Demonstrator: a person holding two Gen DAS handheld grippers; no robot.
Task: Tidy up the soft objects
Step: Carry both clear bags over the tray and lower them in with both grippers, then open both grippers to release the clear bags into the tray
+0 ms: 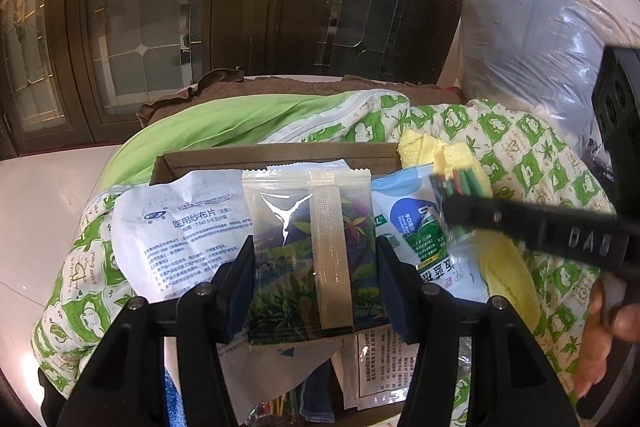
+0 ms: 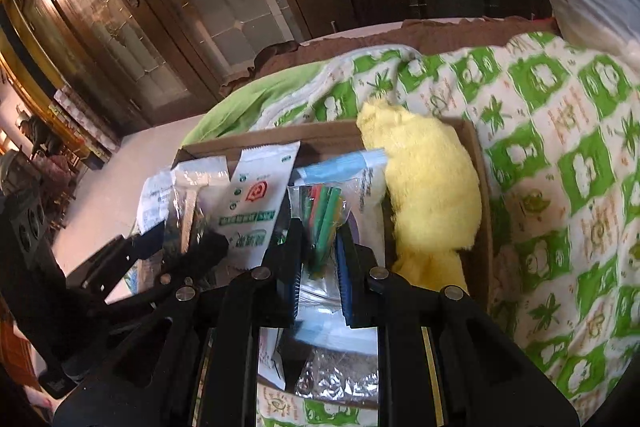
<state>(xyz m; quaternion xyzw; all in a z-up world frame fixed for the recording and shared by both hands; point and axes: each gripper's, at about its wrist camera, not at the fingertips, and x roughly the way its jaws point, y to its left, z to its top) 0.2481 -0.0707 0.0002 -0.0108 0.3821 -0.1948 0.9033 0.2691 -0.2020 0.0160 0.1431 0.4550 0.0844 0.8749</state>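
Left wrist: my left gripper (image 1: 316,259) clamps tea sachet (image 1: 312,251), long axis along fingers, top seal away, over cardboard box (image 1: 276,151).
Right wrist: my right gripper (image 2: 318,247), jaws narrow, pinches clear bag of coloured sticks (image 2: 322,219), sticks pointing away, beside yellow cloth (image 2: 432,187).

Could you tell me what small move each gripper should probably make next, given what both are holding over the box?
Probably lower both and release into the cardboard box. The left gripper clamps a clear foil sachet, the right gripper a small bag of coloured sticks; both hang above packets already lying in the box beside the yellow cloth.
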